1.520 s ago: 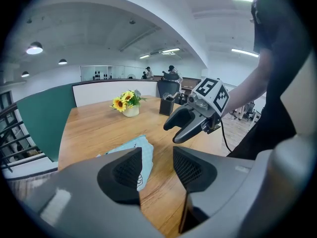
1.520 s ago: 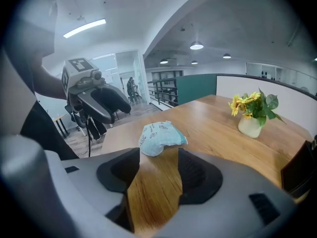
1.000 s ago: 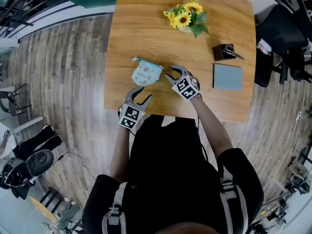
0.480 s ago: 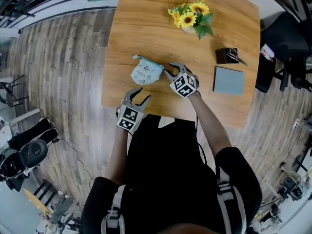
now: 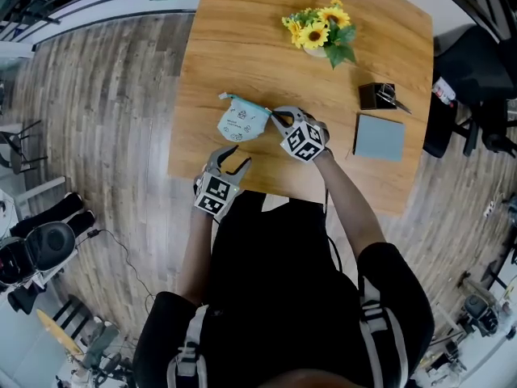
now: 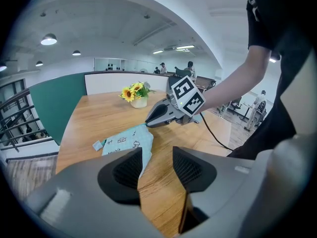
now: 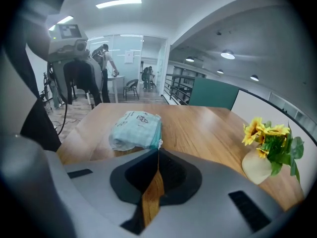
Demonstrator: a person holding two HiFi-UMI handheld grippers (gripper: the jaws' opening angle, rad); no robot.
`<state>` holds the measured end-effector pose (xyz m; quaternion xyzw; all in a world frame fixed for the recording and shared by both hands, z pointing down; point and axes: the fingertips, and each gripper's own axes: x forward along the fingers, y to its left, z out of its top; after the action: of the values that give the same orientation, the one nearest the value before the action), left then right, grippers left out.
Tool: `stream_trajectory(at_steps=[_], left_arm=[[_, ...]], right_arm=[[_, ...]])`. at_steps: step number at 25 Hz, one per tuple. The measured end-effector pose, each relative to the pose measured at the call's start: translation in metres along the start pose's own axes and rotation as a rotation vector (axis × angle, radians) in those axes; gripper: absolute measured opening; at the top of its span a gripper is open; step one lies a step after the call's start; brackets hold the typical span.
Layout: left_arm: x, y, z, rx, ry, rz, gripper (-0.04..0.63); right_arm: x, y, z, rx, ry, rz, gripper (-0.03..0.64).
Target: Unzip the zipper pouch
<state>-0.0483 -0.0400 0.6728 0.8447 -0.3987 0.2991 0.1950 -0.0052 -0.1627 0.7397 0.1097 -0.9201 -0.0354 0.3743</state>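
In the head view, the light blue zipper pouch [image 5: 242,122] lies on the wooden table [image 5: 234,47], near its front edge. The right gripper [image 5: 273,117] comes from 3 o'clock, and its tips reach the pouch's right corner. The left gripper [image 5: 233,157] hangs at 6 o'clock from the pouch, apart from it. The person's body hides the table edge below it. The sunflowers [image 5: 319,27] stand well away at 1 o'clock.

In the left gripper view, that gripper's jaws stand apart with only bare wood between them. Its left jaw covers the pouch's near corner.

In the right gripper view, the jaws have just closed and their tips are pressed together. A small white zipper pull [image 7: 160,144] sits right at the tips, at 12 o'clock. It is too small to tell whether it is pinched. The jaws cut off the pouch's near edge.
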Motion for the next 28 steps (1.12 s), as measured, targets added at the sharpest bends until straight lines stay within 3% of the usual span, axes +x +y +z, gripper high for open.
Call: stream_trajectory(at_steps=[5, 15, 19, 28], left_arm=[[0.001, 0.002, -0.003, -0.007, 0.023, 0.002, 0.192], [0.012, 0.008, 0.017, 0.043, -0.035, -0.017, 0.192], [0.01, 0.02, 0.025, 0.061, -0.069, 0.026, 0.19], [0.008, 0.024, 0.033, 0.076, -0.107, 0.036, 0.191]], right_arm=[[-0.006, 0.001, 0.013, 0.004, -0.031, 0.061, 0.006], [-0.033, 0.011, 0.042, 0.051, -0.053, 0.156, 0.005], [-0.042, 0.021, 0.058, 0.11, -0.077, 0.19, 0.003], [-0.056, 0.033, 0.09, 0.181, -0.135, 0.189, 0.003]])
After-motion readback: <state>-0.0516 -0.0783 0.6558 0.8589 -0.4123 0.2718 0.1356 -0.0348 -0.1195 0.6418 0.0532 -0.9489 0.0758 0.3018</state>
